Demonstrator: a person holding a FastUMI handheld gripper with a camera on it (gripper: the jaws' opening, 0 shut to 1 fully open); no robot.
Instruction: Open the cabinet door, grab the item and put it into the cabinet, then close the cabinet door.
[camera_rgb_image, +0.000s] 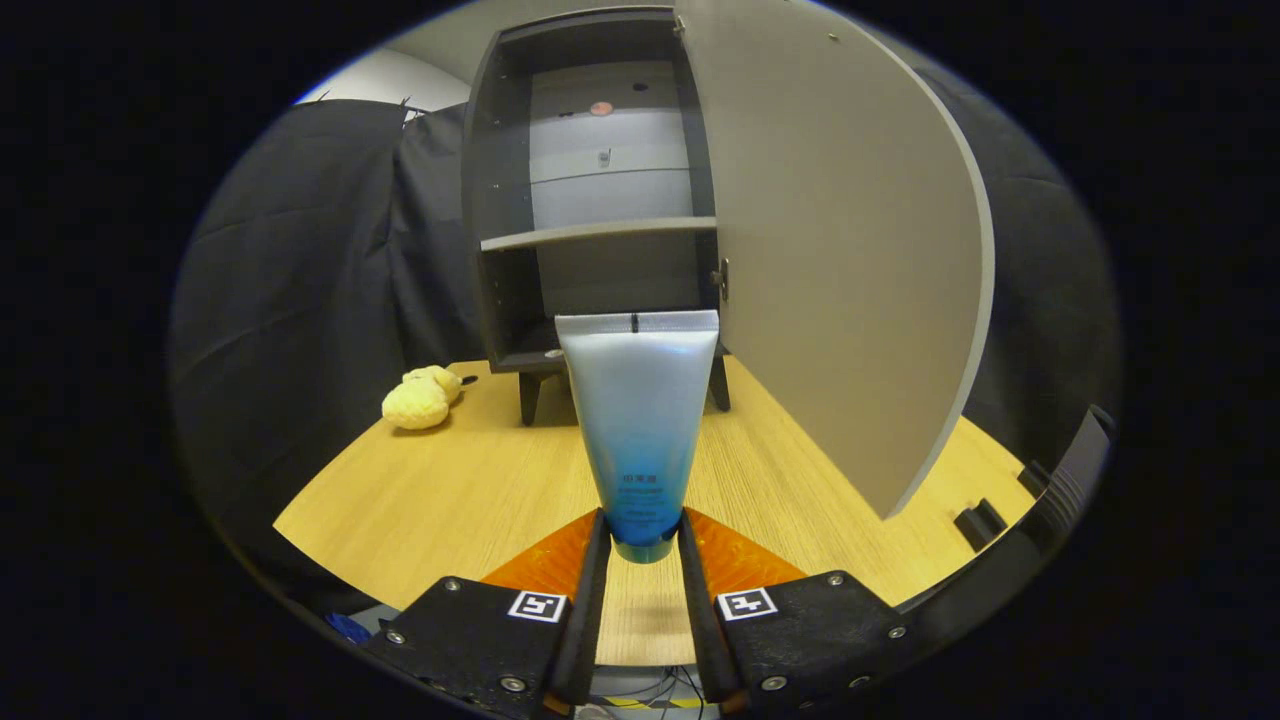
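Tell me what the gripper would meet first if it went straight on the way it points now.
Probably the open cabinet. The gripper is shut on a tube and points at its lower compartment, under the shelf; the door stands open beside that line. Depth is unclear.

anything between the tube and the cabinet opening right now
Nothing visible blocks it. The gripper is shut on the tube, which stands upright just in front of the cabinet. The door is swung open to the right, and the yellow plush toy lies off to the left on the table.
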